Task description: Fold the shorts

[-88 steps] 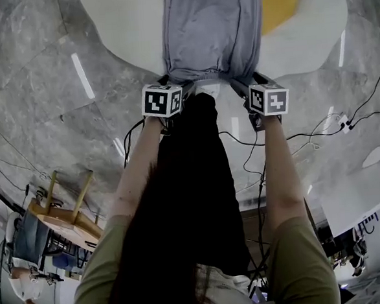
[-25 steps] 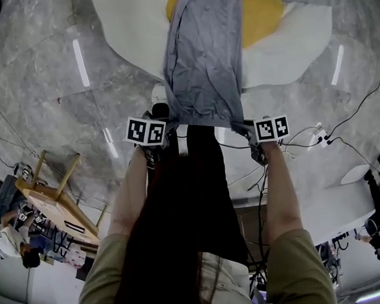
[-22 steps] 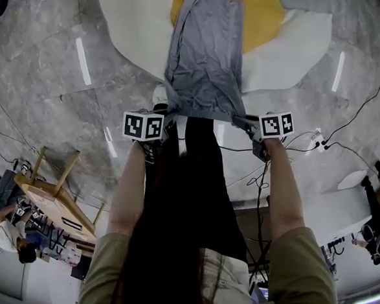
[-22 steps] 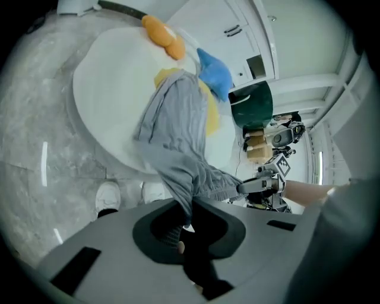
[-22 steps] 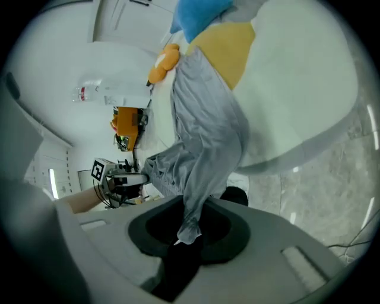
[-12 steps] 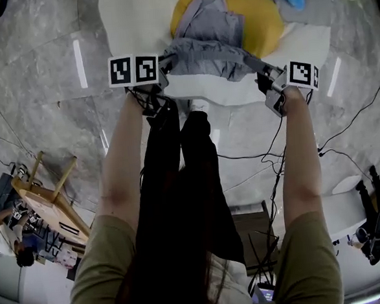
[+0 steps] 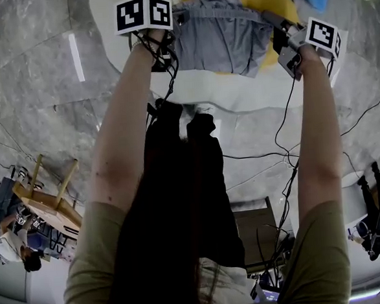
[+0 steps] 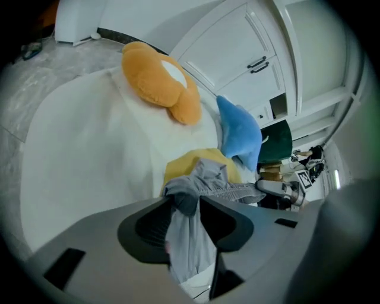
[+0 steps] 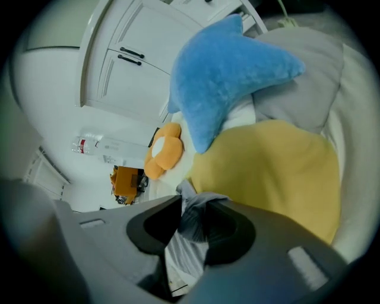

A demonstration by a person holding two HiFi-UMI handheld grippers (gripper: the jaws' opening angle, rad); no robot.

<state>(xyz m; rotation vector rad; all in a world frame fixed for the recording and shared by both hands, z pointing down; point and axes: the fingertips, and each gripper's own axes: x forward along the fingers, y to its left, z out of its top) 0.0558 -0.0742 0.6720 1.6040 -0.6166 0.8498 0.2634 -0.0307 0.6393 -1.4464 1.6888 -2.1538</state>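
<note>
The left gripper [image 7: 178, 19], its jaws just eased wider, and the right gripper [image 7: 274, 21] each pinch the grey shorts [image 7: 224, 38] above a yellow cushion [image 9: 279, 172].

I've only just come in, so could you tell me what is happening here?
A person is folding grey shorts with a tool in each hand. The left tool and the right tool each pinch one corner of the garment, holding it stretched between them over a yellow cushion. The left tool's jaws have just been opening a little, with the fabric between them.
</note>
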